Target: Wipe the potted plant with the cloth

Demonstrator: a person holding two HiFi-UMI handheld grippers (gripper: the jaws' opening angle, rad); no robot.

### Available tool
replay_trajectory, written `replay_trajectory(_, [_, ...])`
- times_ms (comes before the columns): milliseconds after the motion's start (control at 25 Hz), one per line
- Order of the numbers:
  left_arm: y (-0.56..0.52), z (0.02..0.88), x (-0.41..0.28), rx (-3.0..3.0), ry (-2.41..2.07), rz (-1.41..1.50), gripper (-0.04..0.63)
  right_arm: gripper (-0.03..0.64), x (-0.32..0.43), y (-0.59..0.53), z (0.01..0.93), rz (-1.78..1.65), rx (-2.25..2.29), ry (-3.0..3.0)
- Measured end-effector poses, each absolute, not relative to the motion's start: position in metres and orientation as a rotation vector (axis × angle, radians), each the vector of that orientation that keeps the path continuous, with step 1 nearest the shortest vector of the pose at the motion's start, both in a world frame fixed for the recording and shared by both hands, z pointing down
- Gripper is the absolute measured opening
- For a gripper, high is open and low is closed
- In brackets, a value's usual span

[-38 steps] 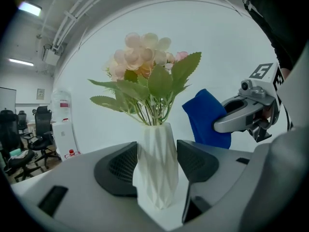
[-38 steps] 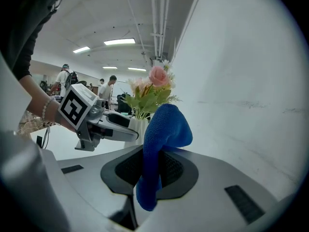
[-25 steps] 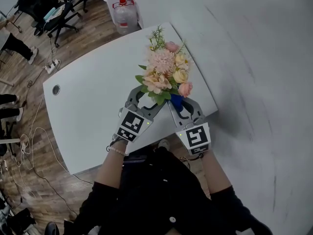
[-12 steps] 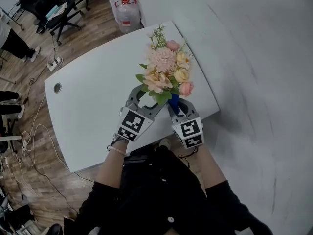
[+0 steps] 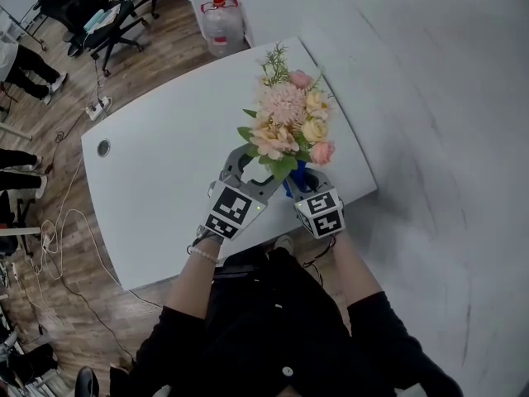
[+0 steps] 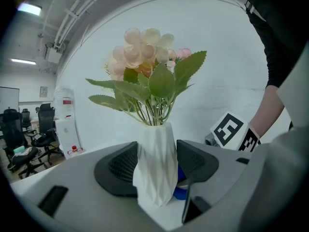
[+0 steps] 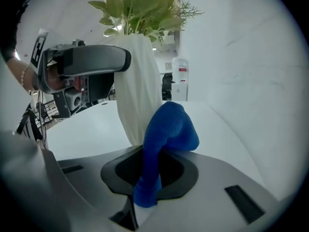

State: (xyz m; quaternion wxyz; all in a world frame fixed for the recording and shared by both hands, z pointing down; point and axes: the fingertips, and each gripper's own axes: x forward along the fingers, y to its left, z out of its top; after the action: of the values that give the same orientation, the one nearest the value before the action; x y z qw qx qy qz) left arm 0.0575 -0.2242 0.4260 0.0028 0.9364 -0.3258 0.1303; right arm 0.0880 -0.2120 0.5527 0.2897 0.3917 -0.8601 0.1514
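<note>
The potted plant is a bunch of pink and yellow artificial flowers (image 5: 285,126) in a white faceted vase (image 6: 155,163) that stands on the white table (image 5: 165,180). My left gripper (image 5: 252,166) is shut on the vase, one pad on each side (image 6: 155,167). My right gripper (image 5: 299,186) is shut on a blue cloth (image 7: 166,129). The cloth bulges out past the jaws (image 7: 149,170) and lies against the vase's lower right side (image 7: 137,95). In the left gripper view the cloth (image 6: 180,181) peeks out low behind the vase.
The vase stands near the table's front right corner, close to the edge. A white wall (image 5: 430,98) runs along the right. A water jug (image 5: 221,19) sits on the floor beyond the table, with office chairs (image 5: 91,15) and cables (image 5: 50,230) to the left.
My right gripper has sunk with the blue cloth down the vase's side and has tilted further downward. The left gripper has kept its hold and place.
</note>
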Motion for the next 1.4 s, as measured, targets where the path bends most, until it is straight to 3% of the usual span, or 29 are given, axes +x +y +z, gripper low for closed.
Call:
replay_trajectory(1040, [-0.220,0.425,0.052,3.014,-0.819,0.427,0.265,0.085,0.074,-0.249,0.434,-0.037,0.646,-2.564])
replay_trajectory(1400, [-0.218,0.422,0.051,3.002,-0.828,0.417,0.265,0.084,0.085,-0.251,0.483,0.091,0.679,-2.483])
